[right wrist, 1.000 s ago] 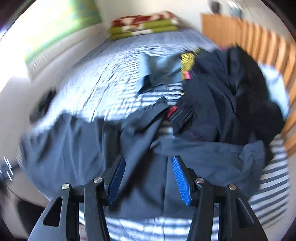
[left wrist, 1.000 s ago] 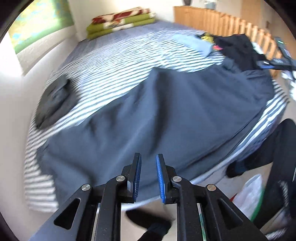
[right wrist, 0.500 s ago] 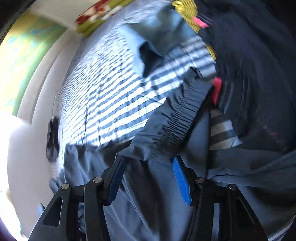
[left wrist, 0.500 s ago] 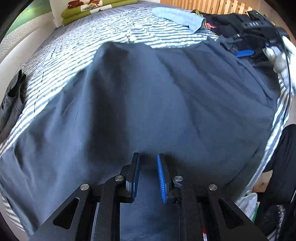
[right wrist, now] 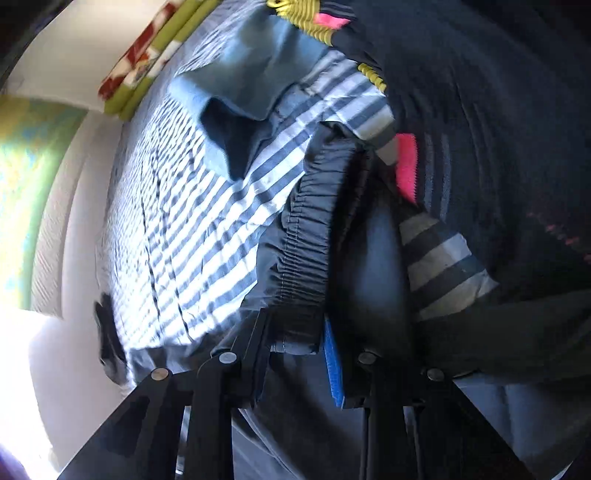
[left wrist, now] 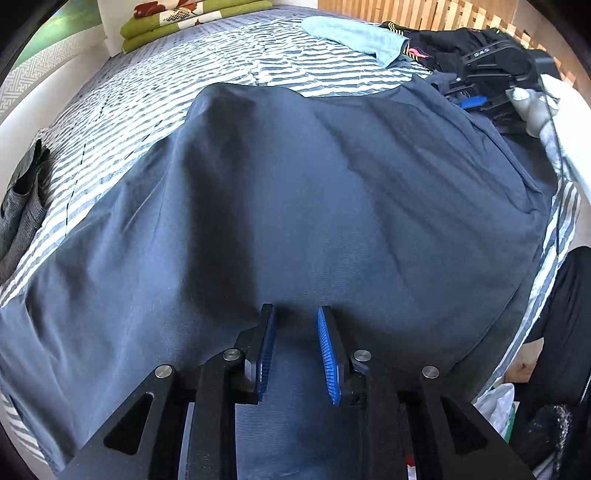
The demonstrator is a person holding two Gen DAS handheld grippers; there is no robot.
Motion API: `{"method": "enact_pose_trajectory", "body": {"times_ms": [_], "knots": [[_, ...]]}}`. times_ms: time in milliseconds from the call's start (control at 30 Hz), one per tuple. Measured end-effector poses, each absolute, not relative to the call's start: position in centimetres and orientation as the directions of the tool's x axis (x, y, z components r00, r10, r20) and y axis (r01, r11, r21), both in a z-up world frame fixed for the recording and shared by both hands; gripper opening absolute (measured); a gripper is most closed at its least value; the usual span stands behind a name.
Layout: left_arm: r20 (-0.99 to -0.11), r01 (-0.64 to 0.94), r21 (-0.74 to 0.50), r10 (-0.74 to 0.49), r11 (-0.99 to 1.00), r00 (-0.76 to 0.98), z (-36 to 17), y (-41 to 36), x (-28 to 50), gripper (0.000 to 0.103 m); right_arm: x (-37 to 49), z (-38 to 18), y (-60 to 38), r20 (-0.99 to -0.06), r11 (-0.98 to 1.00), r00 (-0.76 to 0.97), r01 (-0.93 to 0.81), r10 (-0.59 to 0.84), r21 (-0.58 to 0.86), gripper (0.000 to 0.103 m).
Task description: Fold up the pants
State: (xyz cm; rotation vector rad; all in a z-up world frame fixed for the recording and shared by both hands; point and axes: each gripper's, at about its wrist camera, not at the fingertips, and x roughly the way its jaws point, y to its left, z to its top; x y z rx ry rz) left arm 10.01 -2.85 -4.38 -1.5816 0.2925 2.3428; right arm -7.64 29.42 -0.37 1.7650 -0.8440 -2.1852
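pants [left wrist: 295,192]: dark grey-blue | bedsheet [left wrist: 207,81]: grey-white stripes | towel [left wrist: 351,35]: light blue | pads [left wrist: 327,354]: blue

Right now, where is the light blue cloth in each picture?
Left wrist view: the light blue cloth lies at the top, right of middle, on the striped bedspread.
Right wrist view: the cloth is top middle.
Shared landmark: the green floral folded bedding.

From here I lose the dark grey fabric pants [left wrist: 295,206] at the frame's bottom edge (hems unseen). The gathered elastic waistband [right wrist: 306,236] hides my right gripper's [right wrist: 295,332] left pad.
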Motion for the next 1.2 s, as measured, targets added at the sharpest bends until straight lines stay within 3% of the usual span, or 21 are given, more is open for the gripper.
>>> {"method": "enact_pose_trajectory", "body": {"times_ms": [233,400,567,833,967,1100,1200], "knots": [[-0.928,-0.36,0.011,0.125,-0.933,-0.352,-4.3,-3.0,10.1,0.027,-1.0,11.3,32.8,-0.764,-0.852,-0.396,0.102,-0.509,0.514,0.024],[-0.927,-0.357,0.013,0.123,-0.934,-0.354,-4.4,-2.9,9.8,0.027,4.0,18.1,41.2,-0.758,-0.934,-0.55,0.141,-0.351,0.33,0.024],[-0.931,-0.36,0.023,0.111,-0.933,-0.348,-4.5,-2.5,9.5,0.028,4.0,13.7,48.2,-0.839,-0.988,-0.529,0.004,-0.131,0.152,0.024],[-0.94,-0.376,0.073,0.062,-0.924,-0.334,-4.1,-1.8,9.7,0.029,5.2,6.1,48.5,-0.908,-0.991,-0.398,0.047,-0.133,0.124,0.024],[-0.942,-0.377,0.079,0.054,-0.923,-0.331,-3.9,-1.8,9.7,0.029,5.7,5.2,50.0,-0.922,-0.996,-0.375,0.029,-0.09,0.085,0.023],[-0.945,-0.39,0.09,0.045,-0.916,-0.324,-3.7,-1.5,9.8,0.029,6.7,8.7,51.5,-0.85,-0.987,-0.506,0.017,-0.144,0.158,0.023],[-0.948,-0.409,0.081,0.056,-0.909,-0.312,-3.3,-0.8,10.2,0.029,6.6,10.6,50.3,-0.808,-0.997,-0.588,0.079,-0.045,-0.002,0.023]]}}
